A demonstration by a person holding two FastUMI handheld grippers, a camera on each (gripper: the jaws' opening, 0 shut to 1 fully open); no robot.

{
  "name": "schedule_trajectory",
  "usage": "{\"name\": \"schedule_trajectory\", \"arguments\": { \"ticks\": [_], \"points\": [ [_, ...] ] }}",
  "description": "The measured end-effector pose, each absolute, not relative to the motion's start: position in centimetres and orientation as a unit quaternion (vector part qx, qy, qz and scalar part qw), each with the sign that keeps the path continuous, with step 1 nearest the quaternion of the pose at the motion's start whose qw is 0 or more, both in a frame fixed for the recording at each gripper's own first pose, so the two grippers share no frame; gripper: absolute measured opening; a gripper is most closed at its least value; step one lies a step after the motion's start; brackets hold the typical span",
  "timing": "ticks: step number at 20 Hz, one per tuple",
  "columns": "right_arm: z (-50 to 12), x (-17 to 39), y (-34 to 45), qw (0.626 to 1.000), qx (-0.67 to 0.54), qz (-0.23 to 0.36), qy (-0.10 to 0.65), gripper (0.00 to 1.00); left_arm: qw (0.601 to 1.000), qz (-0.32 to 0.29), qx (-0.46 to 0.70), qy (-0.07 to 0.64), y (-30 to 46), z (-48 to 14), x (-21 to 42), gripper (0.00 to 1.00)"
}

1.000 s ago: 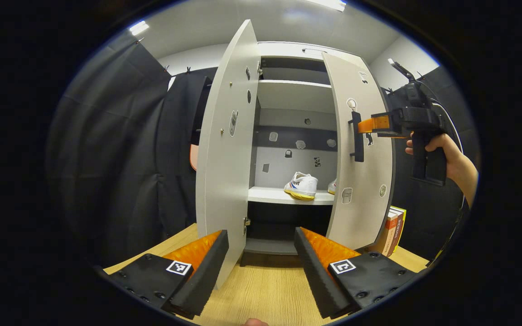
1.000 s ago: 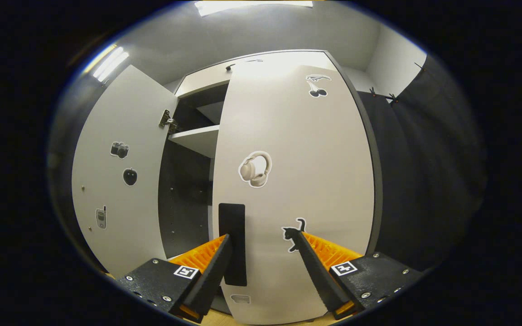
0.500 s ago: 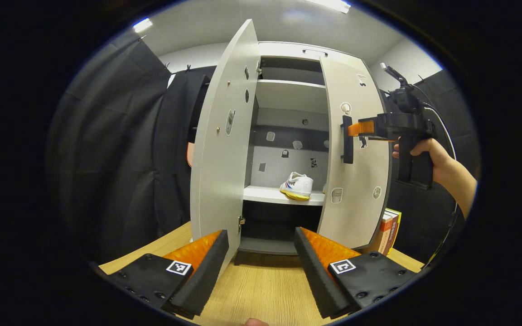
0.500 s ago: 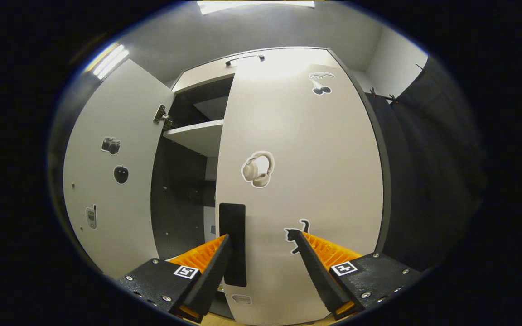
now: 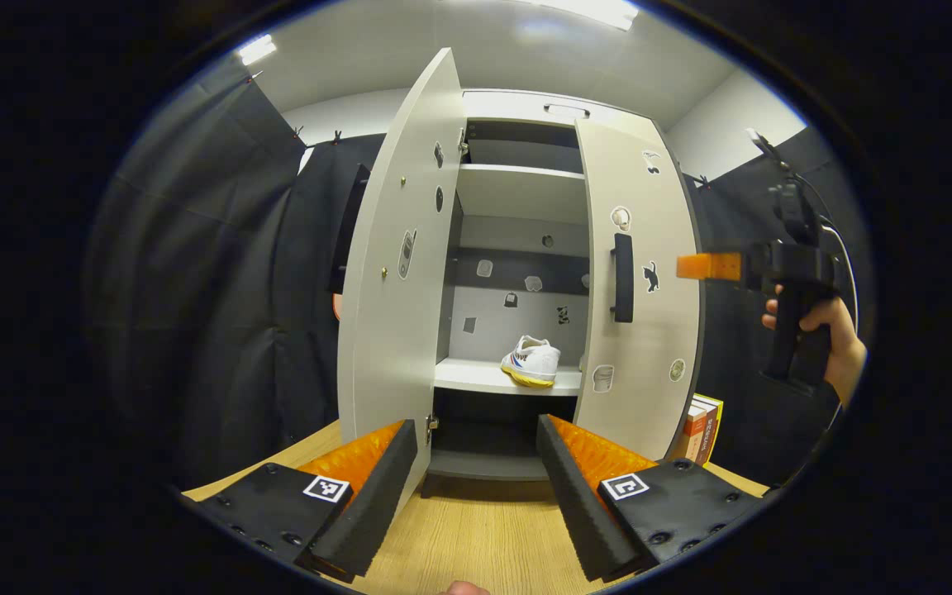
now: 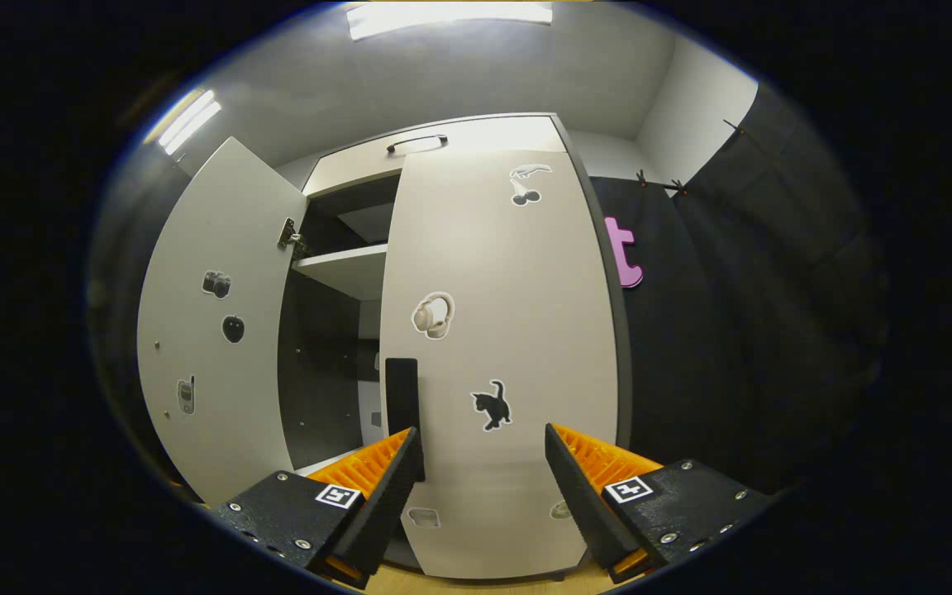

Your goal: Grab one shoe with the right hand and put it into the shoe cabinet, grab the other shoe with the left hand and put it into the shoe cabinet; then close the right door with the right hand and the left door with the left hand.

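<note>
Both grippers' jaws stand open and empty. Ahead of the left gripper (image 5: 476, 487), the pale flat left door (image 5: 389, 273) stands wide; the right gripper (image 6: 483, 496) faces the nearly shut right door (image 6: 517, 330). Rigid and light-swinging, each should yield to a push near its free edge.

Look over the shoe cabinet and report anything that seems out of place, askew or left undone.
Nothing looks damaged or spilled. The left door stands wide open and the right door is nearly shut. A white shoe sits on the shelf, its toe over the front edge.
</note>
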State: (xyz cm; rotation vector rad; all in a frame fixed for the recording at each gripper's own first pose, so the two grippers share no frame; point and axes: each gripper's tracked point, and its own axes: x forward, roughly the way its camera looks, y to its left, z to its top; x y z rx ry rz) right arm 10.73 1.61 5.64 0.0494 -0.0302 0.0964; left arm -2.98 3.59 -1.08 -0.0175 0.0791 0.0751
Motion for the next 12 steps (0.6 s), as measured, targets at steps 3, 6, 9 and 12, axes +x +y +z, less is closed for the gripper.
{"name": "schedule_trajectory", "arguments": {
  "ticks": [3,6,9,12],
  "points": [
    [3.1,7.0,0.3,0.999,0.023,0.035,0.005,0.92,0.999,0.037,-0.011,0.033,3.3,-0.6,-2.6,0.95],
    [0.1,3.2,-1.1,0.999,0.025,0.016,0.026,0.92,0.999,0.035,-0.011,0.03,2.8,-0.6,-2.4,0.95],
    [-2.5,0.1,-2.3,0.999,0.022,0.003,0.042,0.92,0.999,0.029,-0.012,0.034,2.1,-0.8,-2.3,0.94],
    [-4.6,-2.2,-3.1,0.998,0.029,-0.012,0.051,0.92,0.999,0.027,-0.007,0.03,1.6,-0.5,-2.2,0.95]
  ]
}}
